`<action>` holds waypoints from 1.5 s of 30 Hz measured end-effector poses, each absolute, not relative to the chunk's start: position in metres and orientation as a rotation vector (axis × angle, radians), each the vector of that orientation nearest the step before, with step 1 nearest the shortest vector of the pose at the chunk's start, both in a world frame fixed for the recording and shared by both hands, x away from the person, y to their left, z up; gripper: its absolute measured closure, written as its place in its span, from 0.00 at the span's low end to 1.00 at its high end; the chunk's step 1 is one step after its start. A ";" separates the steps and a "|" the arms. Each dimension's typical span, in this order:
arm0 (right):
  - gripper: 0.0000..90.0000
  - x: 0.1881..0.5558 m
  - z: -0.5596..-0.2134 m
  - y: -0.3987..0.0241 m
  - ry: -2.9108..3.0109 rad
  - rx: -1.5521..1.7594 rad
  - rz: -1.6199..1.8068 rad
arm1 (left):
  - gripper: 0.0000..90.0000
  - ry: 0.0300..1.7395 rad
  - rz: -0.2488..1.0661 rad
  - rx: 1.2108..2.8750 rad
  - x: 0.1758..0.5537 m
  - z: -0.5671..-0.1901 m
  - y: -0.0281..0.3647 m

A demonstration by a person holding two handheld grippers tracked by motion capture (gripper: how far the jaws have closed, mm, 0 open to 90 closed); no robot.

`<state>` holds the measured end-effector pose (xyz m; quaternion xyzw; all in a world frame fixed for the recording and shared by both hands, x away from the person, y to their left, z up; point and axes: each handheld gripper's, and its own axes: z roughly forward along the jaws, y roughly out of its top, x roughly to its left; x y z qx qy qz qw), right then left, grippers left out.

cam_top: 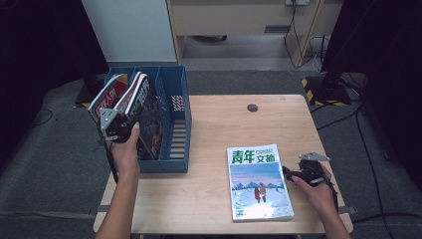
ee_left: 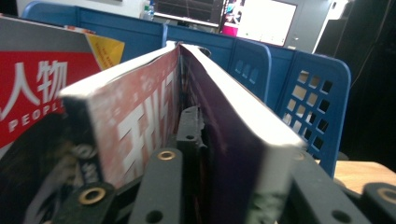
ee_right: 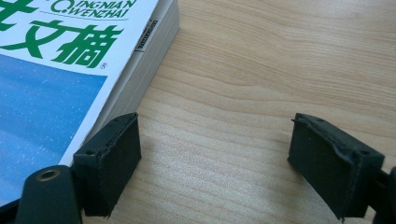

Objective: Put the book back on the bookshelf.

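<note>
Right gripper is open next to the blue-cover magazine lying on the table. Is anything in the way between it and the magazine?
Nothing visible. The right gripper sits open on bare table at the blue-cover magazine's right edge; in the right gripper view, one jaw already stands right against the page edge.

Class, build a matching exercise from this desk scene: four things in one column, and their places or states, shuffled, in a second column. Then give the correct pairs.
Things:
1. blue file rack
2. white-and-blue magazine
3. dark magazine
4. right gripper

States:
A. lying flat on the table
B. jaws apart, holding nothing
C. standing on the table's left part
D. clamped by the left gripper

Pairs: 1-C, 2-A, 3-D, 4-B
</note>
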<state>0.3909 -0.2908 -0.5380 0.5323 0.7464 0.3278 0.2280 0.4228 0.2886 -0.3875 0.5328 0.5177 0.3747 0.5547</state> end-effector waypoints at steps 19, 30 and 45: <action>0.18 0.390 -0.538 -0.289 2.072 1.448 0.907 | 0.65 1.269 0.863 1.320 0.402 -0.391 0.290; 0.18 0.390 -0.538 -0.289 2.071 1.455 0.907 | 0.60 1.282 0.849 1.355 0.388 -0.392 0.296; 0.17 0.391 -0.538 -0.288 2.072 1.456 0.907 | 0.57 1.328 0.845 1.394 0.367 -0.398 0.301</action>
